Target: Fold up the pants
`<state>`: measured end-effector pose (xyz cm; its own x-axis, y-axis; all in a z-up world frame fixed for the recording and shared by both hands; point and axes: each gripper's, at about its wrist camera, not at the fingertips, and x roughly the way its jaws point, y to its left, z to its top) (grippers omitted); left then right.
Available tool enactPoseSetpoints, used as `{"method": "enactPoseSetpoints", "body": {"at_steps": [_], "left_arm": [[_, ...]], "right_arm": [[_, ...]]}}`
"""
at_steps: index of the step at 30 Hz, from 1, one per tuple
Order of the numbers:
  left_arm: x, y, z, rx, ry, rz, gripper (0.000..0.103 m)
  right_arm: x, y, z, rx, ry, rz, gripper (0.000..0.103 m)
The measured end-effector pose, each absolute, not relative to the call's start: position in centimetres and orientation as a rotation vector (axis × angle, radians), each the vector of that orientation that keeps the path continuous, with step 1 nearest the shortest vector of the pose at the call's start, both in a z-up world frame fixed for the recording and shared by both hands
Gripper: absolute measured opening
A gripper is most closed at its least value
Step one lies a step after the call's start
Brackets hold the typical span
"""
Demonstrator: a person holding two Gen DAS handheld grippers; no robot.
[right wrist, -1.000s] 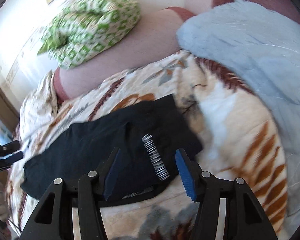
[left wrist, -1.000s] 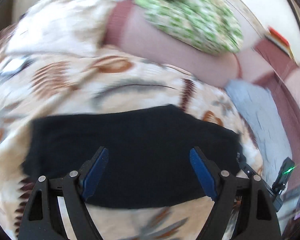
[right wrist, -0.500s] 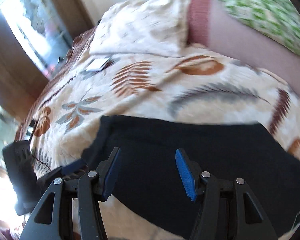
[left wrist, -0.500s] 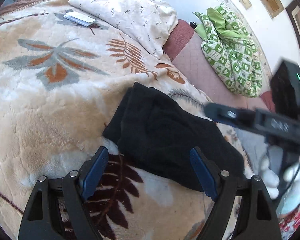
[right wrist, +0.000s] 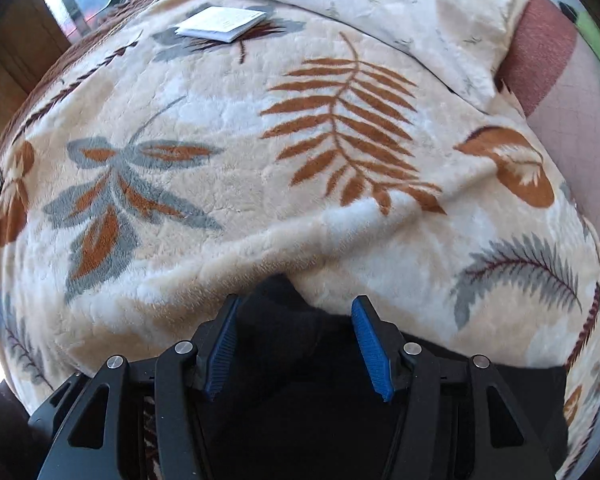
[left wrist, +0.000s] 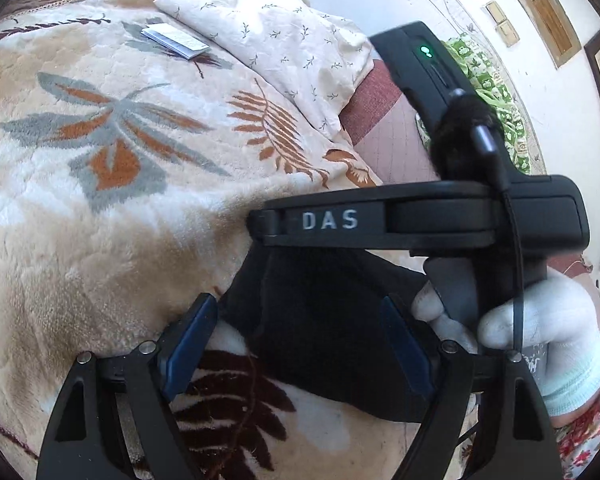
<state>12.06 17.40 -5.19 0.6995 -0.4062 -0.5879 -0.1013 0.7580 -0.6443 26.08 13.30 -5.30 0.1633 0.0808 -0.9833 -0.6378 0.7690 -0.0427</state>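
The black pants (left wrist: 320, 320) lie folded on a cream blanket with leaf prints (left wrist: 100, 220). My left gripper (left wrist: 300, 340) is open, its blue pads either side of the near end of the pants. The right gripper's body, marked DAS (left wrist: 420, 220), crosses the left wrist view just above the pants, held by a white-gloved hand (left wrist: 540, 320). In the right wrist view my right gripper (right wrist: 296, 344) is open and low over the end edge of the pants (right wrist: 292, 380), with black cloth between the pads. I cannot tell if either gripper touches the cloth.
A cream pillow with small sprigs (left wrist: 268, 28) lies at the head of the bed, and a small white booklet (left wrist: 176, 40) rests on the blanket beside it. A green patterned cloth (left wrist: 500, 92) lies on the red-brown sheet (left wrist: 380, 120) behind.
Both grippers have swung to one end of the pants and come down close to it. The right gripper now fills the left wrist view. Both stay open.
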Motion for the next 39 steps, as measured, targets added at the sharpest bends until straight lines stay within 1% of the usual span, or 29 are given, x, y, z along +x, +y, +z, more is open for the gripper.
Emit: {"method": "enactPoseSetpoints", "body": {"at_steps": [1,2,4,5,7,11,15,16,17,18,19,26,30,34,36,37,38,39], "left_arm": [[12.0,17.5,-5.2,-0.709,0.792,-0.189,0.083],[12.0,17.5,-5.2,-0.714,0.789,-0.191,0.083],[12.0,17.6,-5.2,-0.717,0.784,-0.194,0.084],[12.0,17.5,-5.2,-0.716,0.781,-0.198,0.085],[12.0,17.3,-5.2,-0.710,0.777,-0.204,0.089],[12.2,16.9,-5.0,-0.701,0.765,-0.217,0.095],[12.7,16.6,-5.0,-0.696,0.757,-0.229,0.097],[12.9,16.4,-4.9,-0.688,0.765,-0.257,0.093],[12.9,16.2,-4.8,-0.694,0.768,-0.311,0.056],[13.4,16.0,-5.1,-0.711,0.798,-0.366,0.033],[13.7,15.8,-5.4,-0.720,0.827,-0.385,0.022],[13.2,13.0,-3.1,-0.701,0.822,-0.415,0.022],[14.3,9.0,-2.0,-0.699,0.845,-0.441,0.022],[15.3,3.1,-2.1,-0.640,0.887,-0.472,0.022],[15.4,0.0,-2.5,-0.608,0.910,-0.486,0.025],[15.5,-1.5,-2.8,-0.592,0.921,-0.490,0.029],[15.6,-3.0,-3.1,-0.575,0.936,-0.497,0.036],[15.5,-4.3,-3.4,-0.560,0.959,-0.508,0.041]], "right_arm": [[25.9,13.5,-5.4,-0.518,1.321,0.559,0.050],[25.7,13.6,-5.4,-0.518,1.320,0.566,0.045],[25.2,13.5,-5.0,-0.547,1.305,0.566,0.029],[25.0,13.3,-4.7,-0.555,1.298,0.570,0.026],[24.7,12.4,-3.8,-0.524,1.286,0.581,0.024],[24.6,10.5,-1.2,-0.453,1.251,0.595,0.024],[23.8,10.1,0.3,-0.432,1.231,0.622,0.024],[23.5,10.0,0.5,-0.430,1.229,0.630,0.024],[23.4,9.9,0.7,-0.430,1.225,0.634,0.024],[23.2,9.7,0.8,-0.431,1.221,0.638,0.024],[23.1,9.9,0.8,-0.433,1.214,0.639,0.024],[23.4,6.5,2.4,-0.345,1.173,0.661,0.024],[24.1,1.6,3.6,-0.249,1.140,0.628,0.024],[24.8,-4.9,3.2,-0.151,1.142,0.570,0.024],[25.1,-8.6,2.5,-0.090,1.150,0.532,0.025],[25.1,-10.0,2.1,-0.067,1.153,0.519,0.027],[25.1,-11.6,1.7,-0.045,1.154,0.507,0.030],[25.1,-13.5,1.1,-0.020,1.153,0.481,0.033]]}}
